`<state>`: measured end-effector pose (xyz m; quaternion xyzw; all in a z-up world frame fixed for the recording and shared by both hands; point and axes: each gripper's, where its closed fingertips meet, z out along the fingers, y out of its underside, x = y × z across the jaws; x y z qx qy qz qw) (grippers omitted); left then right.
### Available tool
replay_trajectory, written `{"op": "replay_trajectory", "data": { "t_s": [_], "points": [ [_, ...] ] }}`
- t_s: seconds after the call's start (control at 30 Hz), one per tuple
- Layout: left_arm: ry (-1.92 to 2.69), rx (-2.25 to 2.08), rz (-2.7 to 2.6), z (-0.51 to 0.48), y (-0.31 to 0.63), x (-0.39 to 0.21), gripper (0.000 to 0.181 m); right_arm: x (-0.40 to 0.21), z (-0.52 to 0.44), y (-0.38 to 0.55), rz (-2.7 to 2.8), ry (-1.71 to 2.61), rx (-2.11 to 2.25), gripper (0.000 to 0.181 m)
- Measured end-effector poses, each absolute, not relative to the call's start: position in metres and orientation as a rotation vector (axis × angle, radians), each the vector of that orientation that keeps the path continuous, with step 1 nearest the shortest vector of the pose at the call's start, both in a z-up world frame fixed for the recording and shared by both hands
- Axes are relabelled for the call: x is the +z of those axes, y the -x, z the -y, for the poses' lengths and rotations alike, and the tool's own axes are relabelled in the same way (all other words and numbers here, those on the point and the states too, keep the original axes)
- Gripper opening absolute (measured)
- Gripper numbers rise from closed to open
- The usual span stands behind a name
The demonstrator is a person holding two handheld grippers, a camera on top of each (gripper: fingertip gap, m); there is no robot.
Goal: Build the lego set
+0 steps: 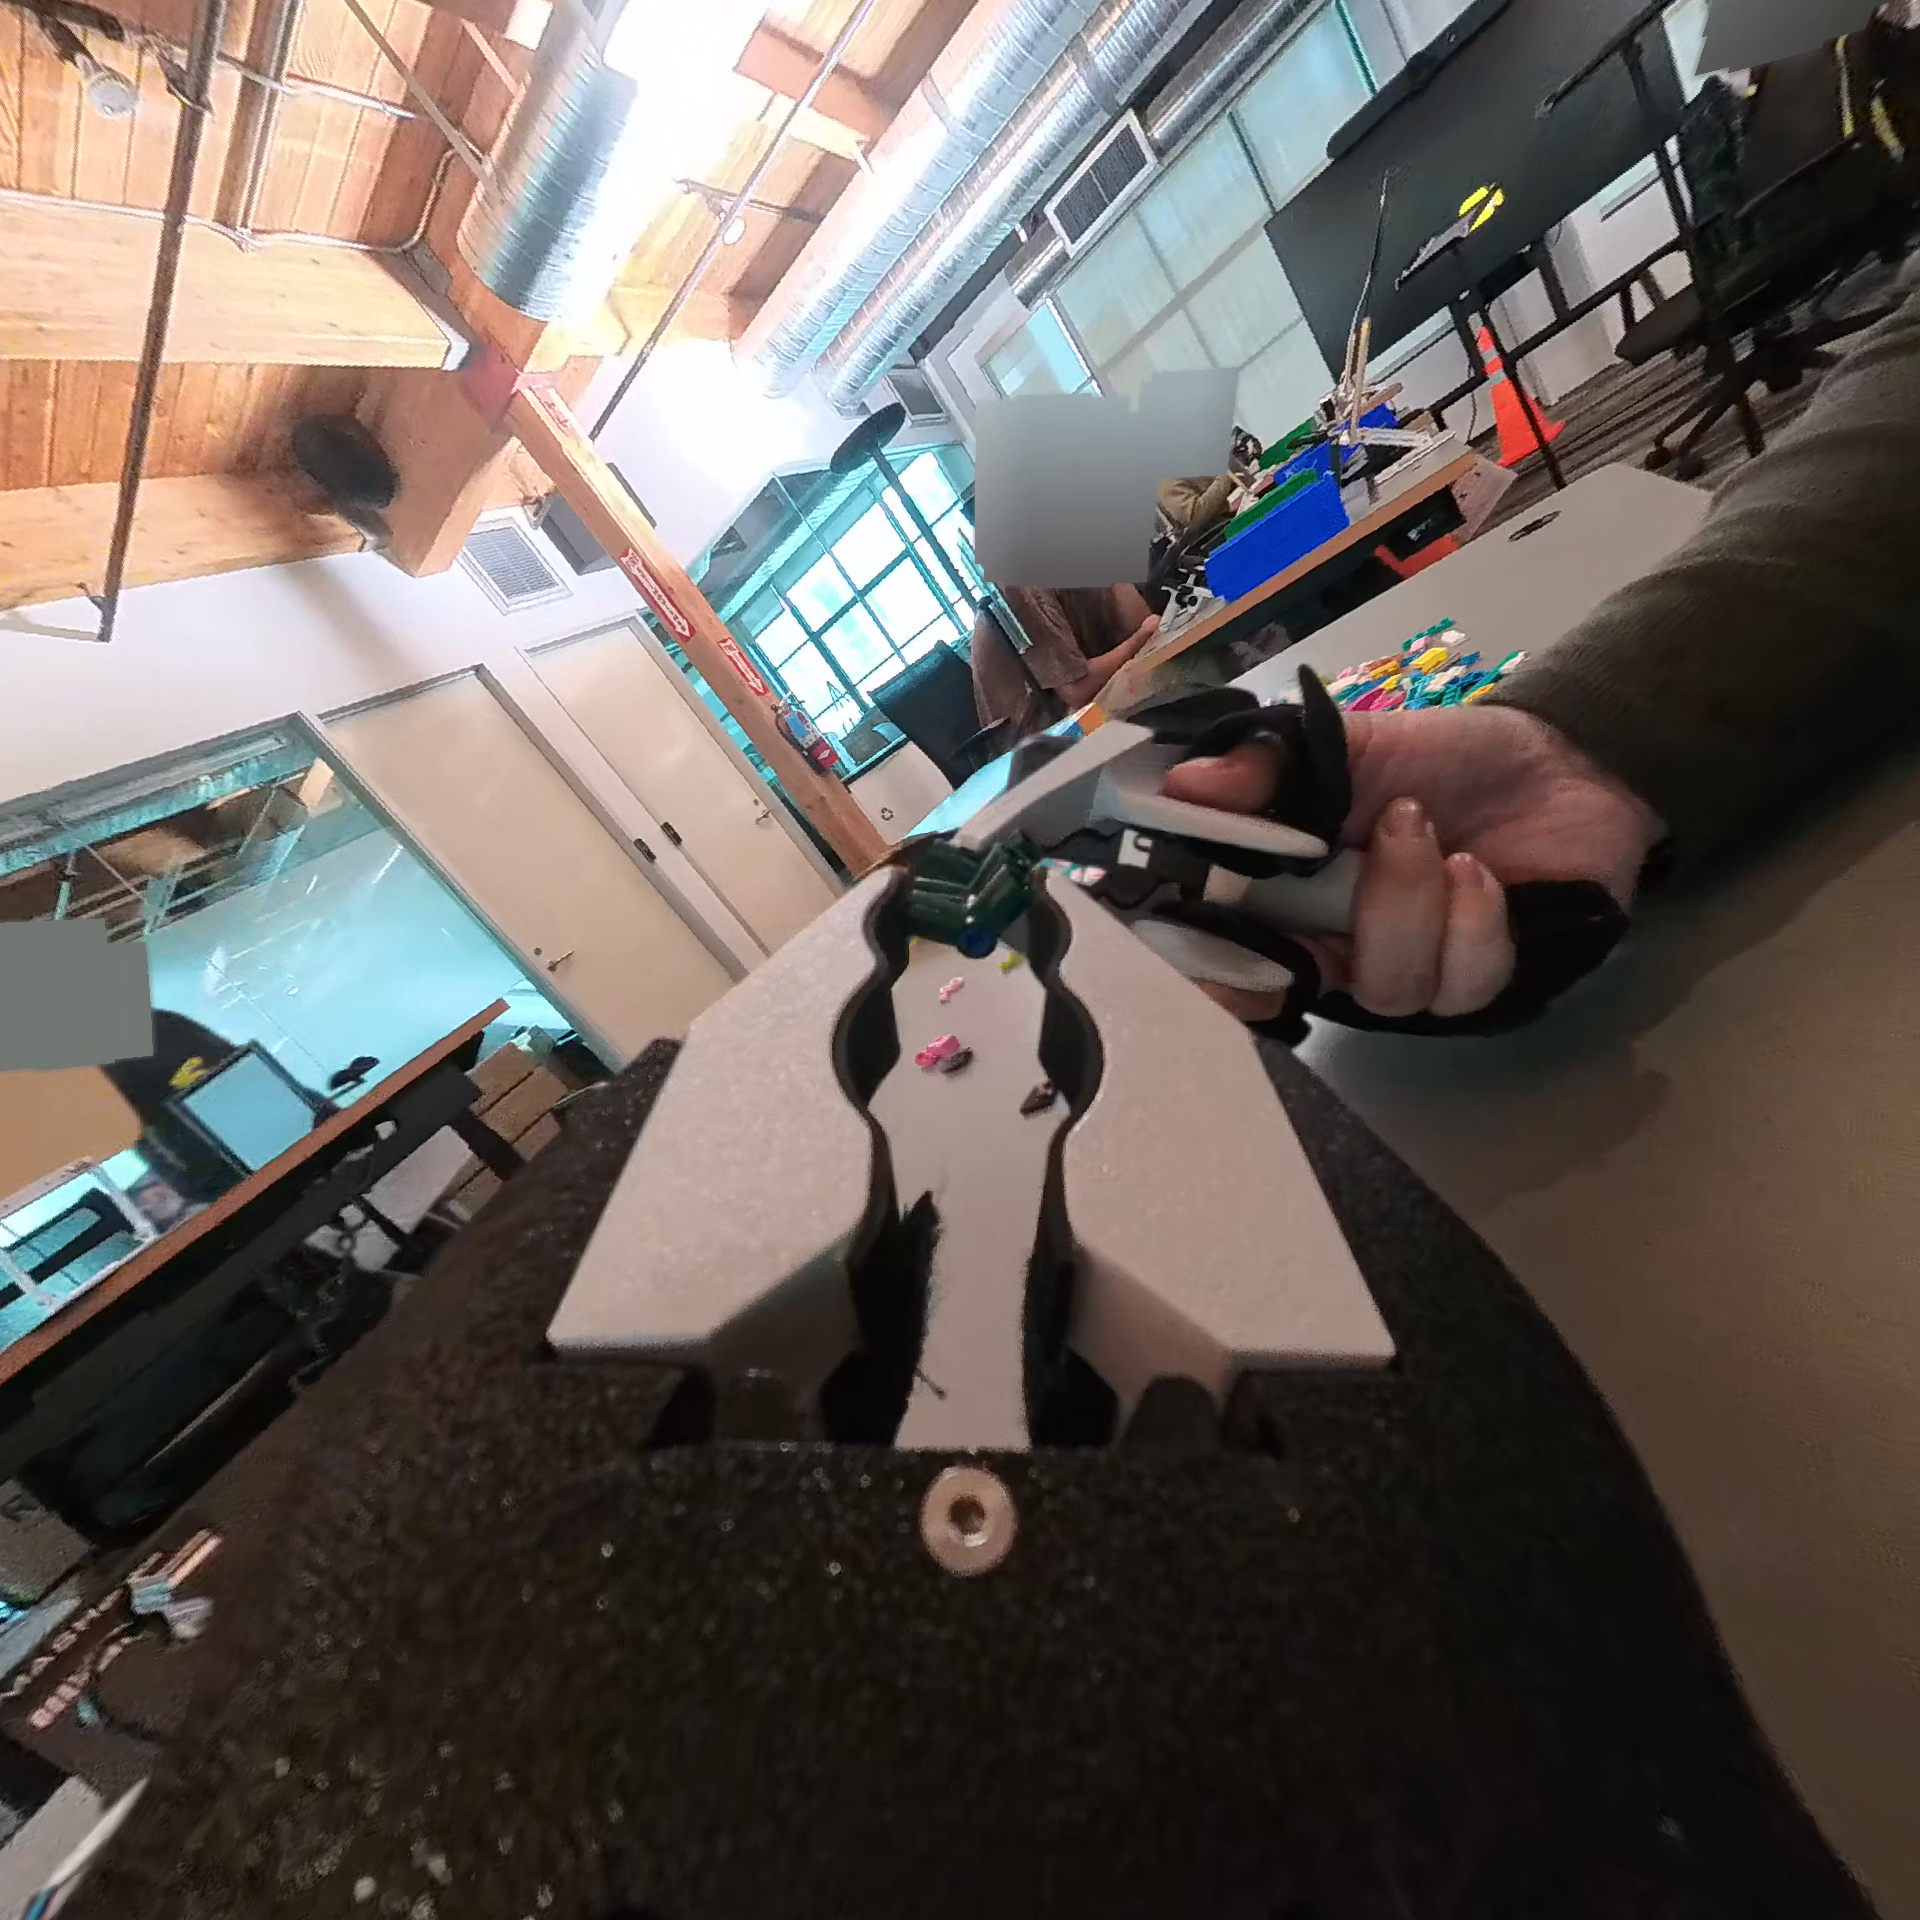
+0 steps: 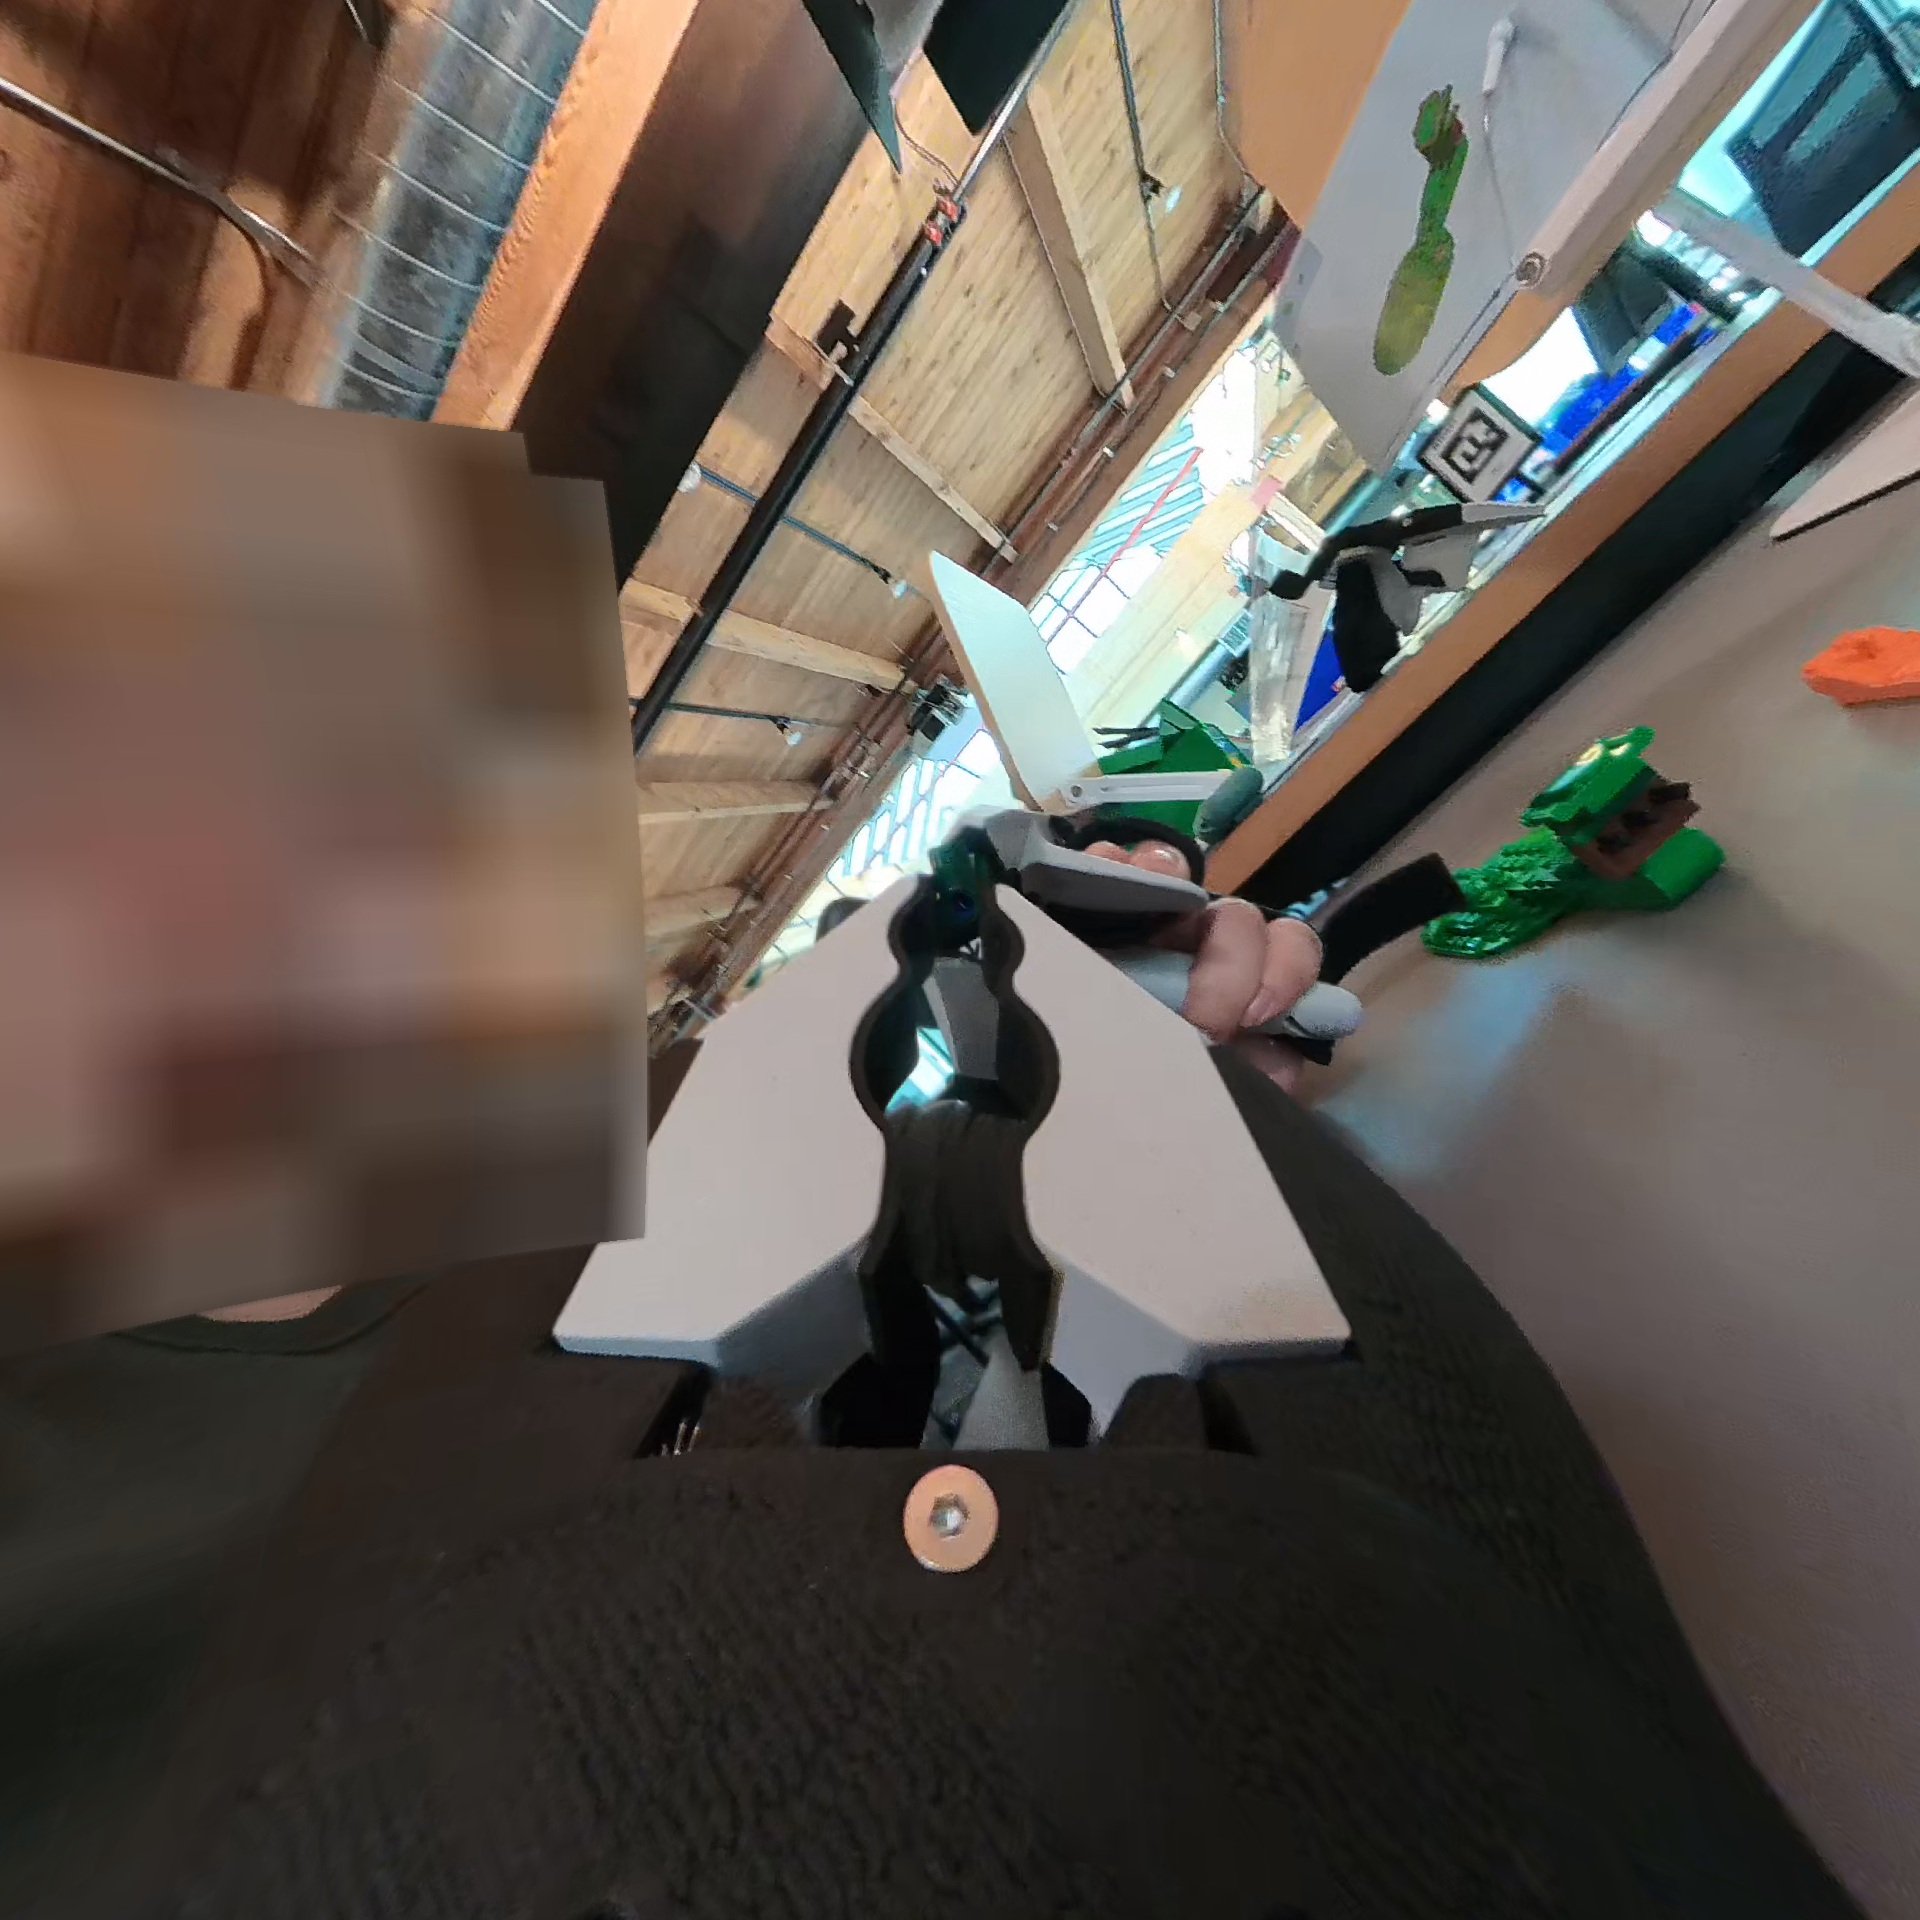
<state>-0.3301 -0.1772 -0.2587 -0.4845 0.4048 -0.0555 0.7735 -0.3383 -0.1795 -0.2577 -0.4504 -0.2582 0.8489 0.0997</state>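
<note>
A small dark green lego assembly [image 1: 966, 883] with a blue pin [image 1: 975, 941] is held above the grey table [image 1: 1558, 1195]. My left gripper [image 1: 966, 896] is shut on it at its fingertips. My right gripper [image 1: 1023, 821] comes in from the right, held by a hand [image 1: 1455, 883], and its tips meet the same assembly. In the right wrist view my right gripper [image 2: 961, 904] is shut on the green and blue assembly [image 2: 954, 883]. The left gripper [image 2: 992, 836] reaches it from the far side, with a hand behind.
A pile of loose coloured bricks [image 1: 1423, 665] lies far right on the table. A pink piece [image 1: 940, 1055] and a dark piece [image 1: 1039, 1096] lie below my left fingers. A bright green lego build [image 2: 1579, 852] and an orange piece [image 2: 1860, 665] sit on the table. People sit at tables behind. Less than 4 cm separates the two grippers' tips.
</note>
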Motion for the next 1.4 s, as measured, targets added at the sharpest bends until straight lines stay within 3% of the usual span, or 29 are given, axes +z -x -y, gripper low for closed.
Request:
{"op": "replay_trajectory", "data": {
  "t_s": [0.47,1.4],
  "points": [
    [1.085,-0.323,-0.973,0.183,0.322,-0.272,0.02,-0.271,0.187,0.333,0.99,1.403,2.414,0.006],
    [1.088,-0.12,-0.839,0.167,0.336,-0.263,0.021,-0.262,0.168,0.345,0.597,1.375,2.406,0.006]
  ]
}}
